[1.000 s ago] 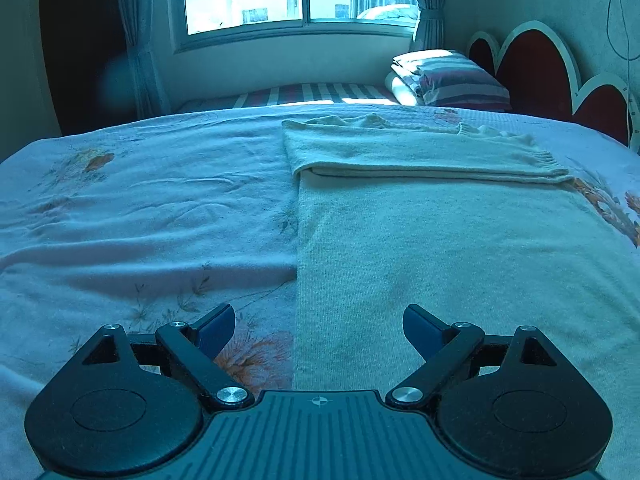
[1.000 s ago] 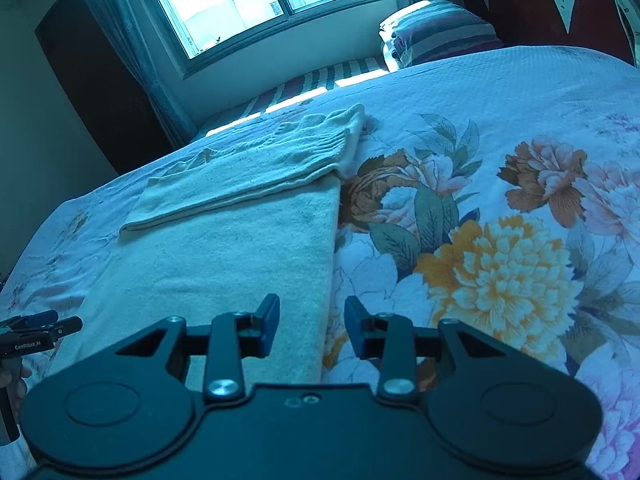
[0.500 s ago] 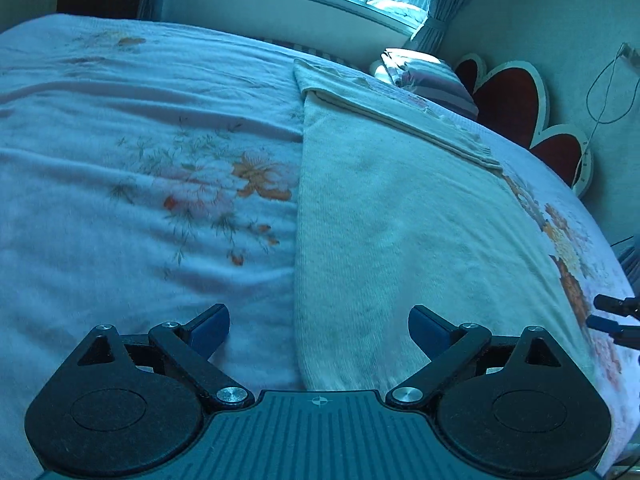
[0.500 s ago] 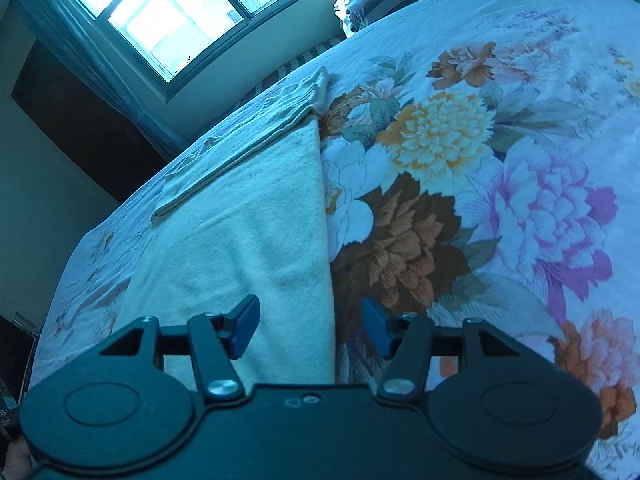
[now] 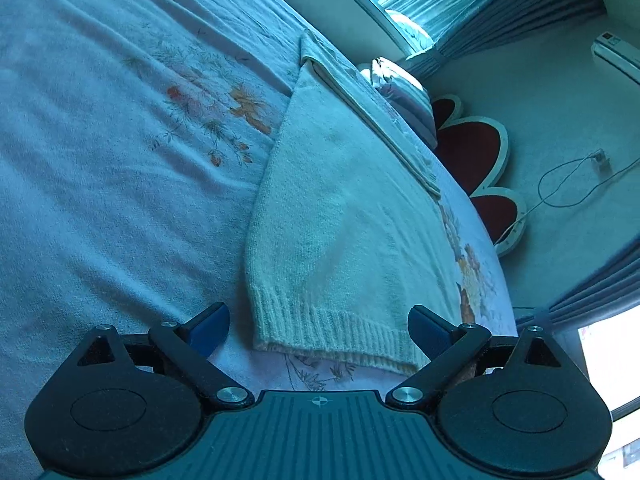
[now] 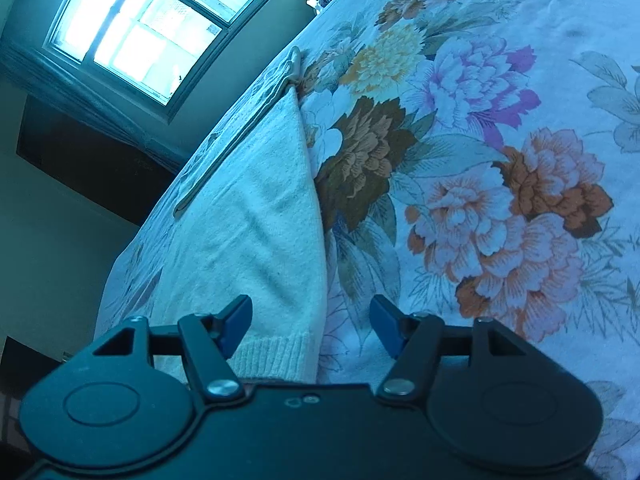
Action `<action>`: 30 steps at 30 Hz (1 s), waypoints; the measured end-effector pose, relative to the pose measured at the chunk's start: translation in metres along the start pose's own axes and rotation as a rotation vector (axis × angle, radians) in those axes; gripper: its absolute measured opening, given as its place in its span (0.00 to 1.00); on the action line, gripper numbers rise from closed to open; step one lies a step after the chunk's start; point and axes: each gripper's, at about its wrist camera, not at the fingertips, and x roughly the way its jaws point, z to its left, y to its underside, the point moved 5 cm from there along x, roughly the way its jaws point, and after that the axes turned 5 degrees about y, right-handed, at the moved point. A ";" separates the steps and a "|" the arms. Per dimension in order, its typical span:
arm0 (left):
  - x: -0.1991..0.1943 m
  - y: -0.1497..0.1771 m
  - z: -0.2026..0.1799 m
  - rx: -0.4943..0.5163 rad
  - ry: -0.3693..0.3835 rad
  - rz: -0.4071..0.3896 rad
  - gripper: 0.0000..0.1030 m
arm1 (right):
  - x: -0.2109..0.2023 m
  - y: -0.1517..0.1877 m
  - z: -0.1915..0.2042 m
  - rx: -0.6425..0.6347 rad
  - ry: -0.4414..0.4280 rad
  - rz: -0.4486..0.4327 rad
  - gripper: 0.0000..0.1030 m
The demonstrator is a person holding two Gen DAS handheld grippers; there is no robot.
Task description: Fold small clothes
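Bedspread (image 5: 100,168) fills most of both views, pale with a faint flower sprig on the left-wrist side and big orange, brown and purple blooms (image 6: 500,216) on the right-wrist side. Cream knit sweater (image 5: 344,232) lies flat on it, long and narrow, its far end folded back over itself in a band, its ribbed hem (image 5: 332,332) nearest the cameras. Headboard (image 5: 472,148), red panels with pale scalloped edging, stands beyond the sweater's far end, a striped pillow (image 5: 404,92) against it. Window (image 6: 136,36) bright at upper left in the right-wrist view, curtains at its side (both views are strongly tilted). Wall cable (image 5: 568,184) loops down by the headboard. Left gripper (image 5: 318,326) hovers low at the hem, jaws spread wide with nothing between the pads; the hem's near left corner sits between the two blue fingertips (image 5: 210,328), not touched as far as the view shows. Right gripper (image 6: 312,326) is at the hem's other corner, jaws about halfway apart and just now opening further; the sweater's right edge and ribbing run up between the fingers (image 6: 238,320), the left one over the knit, the right one over the flowered cloth, neither pressing on it.
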 end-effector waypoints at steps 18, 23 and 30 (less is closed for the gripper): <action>0.031 -0.011 0.008 -0.015 0.146 0.067 0.81 | 0.020 0.010 -0.005 0.122 -0.144 0.093 0.46; 0.039 -0.009 0.008 -0.007 0.129 0.082 0.49 | 0.030 0.016 0.005 0.080 -0.148 0.130 0.31; 0.040 -0.007 0.017 -0.045 0.170 0.045 0.45 | 0.032 0.019 -0.005 0.144 -0.156 0.115 0.20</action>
